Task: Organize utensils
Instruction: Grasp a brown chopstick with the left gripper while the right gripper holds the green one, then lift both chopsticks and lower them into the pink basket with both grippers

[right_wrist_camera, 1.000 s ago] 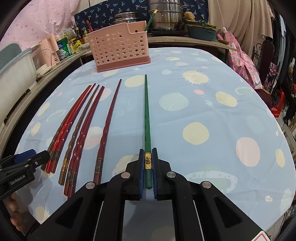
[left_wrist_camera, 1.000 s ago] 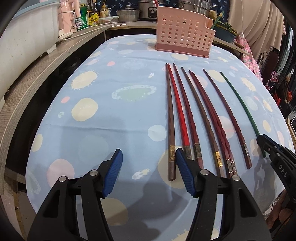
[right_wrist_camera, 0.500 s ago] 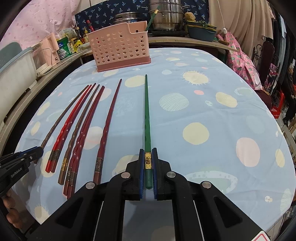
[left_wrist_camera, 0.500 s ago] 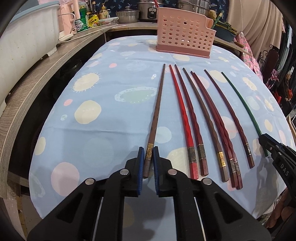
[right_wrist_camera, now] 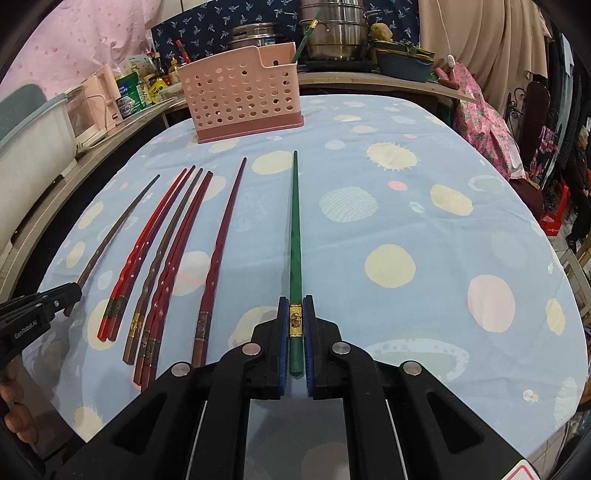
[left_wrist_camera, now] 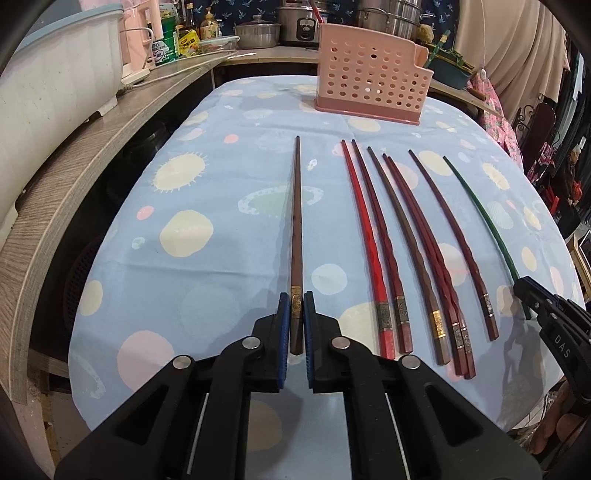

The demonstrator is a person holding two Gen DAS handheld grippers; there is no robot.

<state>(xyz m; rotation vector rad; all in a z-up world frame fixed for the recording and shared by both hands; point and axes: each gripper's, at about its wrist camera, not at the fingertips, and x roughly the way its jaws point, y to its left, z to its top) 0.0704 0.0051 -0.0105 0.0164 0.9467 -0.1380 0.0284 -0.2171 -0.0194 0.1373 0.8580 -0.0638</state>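
My left gripper (left_wrist_camera: 296, 302) is shut on the thick end of a brown chopstick (left_wrist_camera: 296, 229), which points straight ahead over the tablecloth. To its right lie several red and dark red chopsticks (left_wrist_camera: 391, 251) in a fan. My right gripper (right_wrist_camera: 295, 308) is shut on a green chopstick (right_wrist_camera: 295, 229) at its gold band. In the right wrist view the red chopsticks (right_wrist_camera: 173, 254) lie to the left, with the left gripper (right_wrist_camera: 44, 306) and the brown chopstick (right_wrist_camera: 118, 229) beyond them. A pink perforated utensil holder (left_wrist_camera: 369, 88) (right_wrist_camera: 243, 107) stands at the far end of the table.
The table wears a light blue spotted cloth (left_wrist_camera: 207, 177). A wooden counter (left_wrist_camera: 74, 162) runs along the left with a white tub (left_wrist_camera: 55, 85), bottles and pots. Steel pots (right_wrist_camera: 332, 33) stand behind the holder. A hand (right_wrist_camera: 14, 406) shows at the lower left of the right wrist view.
My left gripper went from open beside the brown chopstick to shut on it, and the chopstick has swung away from the red ones. The right gripper and green chopstick have not moved.
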